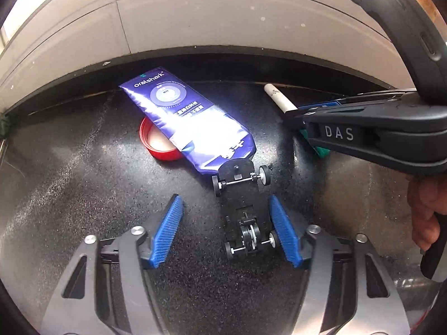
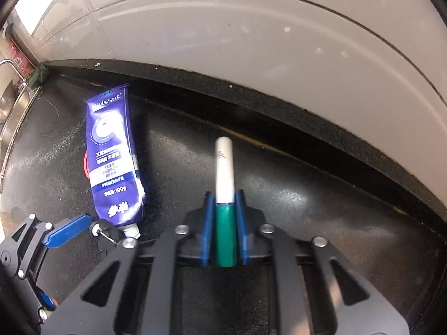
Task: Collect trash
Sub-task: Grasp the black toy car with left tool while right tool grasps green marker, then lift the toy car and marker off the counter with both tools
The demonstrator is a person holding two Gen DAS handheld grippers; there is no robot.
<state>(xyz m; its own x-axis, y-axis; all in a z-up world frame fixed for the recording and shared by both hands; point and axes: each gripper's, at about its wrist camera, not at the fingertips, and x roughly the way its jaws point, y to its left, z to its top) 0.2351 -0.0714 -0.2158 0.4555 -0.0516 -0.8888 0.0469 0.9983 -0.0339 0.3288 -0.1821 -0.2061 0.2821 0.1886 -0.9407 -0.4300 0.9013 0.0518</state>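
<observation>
A blue Oralshark toothpaste tube (image 1: 190, 120) lies on the dark counter, also seen in the right wrist view (image 2: 114, 162), partly over a red lid (image 1: 156, 142). A black toy car chassis (image 1: 243, 206) lies upside down, its front against the tube's end. My left gripper (image 1: 226, 231) is open, low over the counter, with the chassis just inside its right finger. My right gripper (image 2: 225, 223) is shut on a green and white tube (image 2: 225, 195), whose white end points forward; it shows at the right of the left wrist view (image 1: 280, 99).
A white tiled wall (image 1: 223, 14) runs behind the counter's raised back edge (image 2: 251, 95). A metal sink (image 2: 11, 106) lies at the far left. The left gripper's blue finger (image 2: 67, 233) shows at the lower left of the right wrist view.
</observation>
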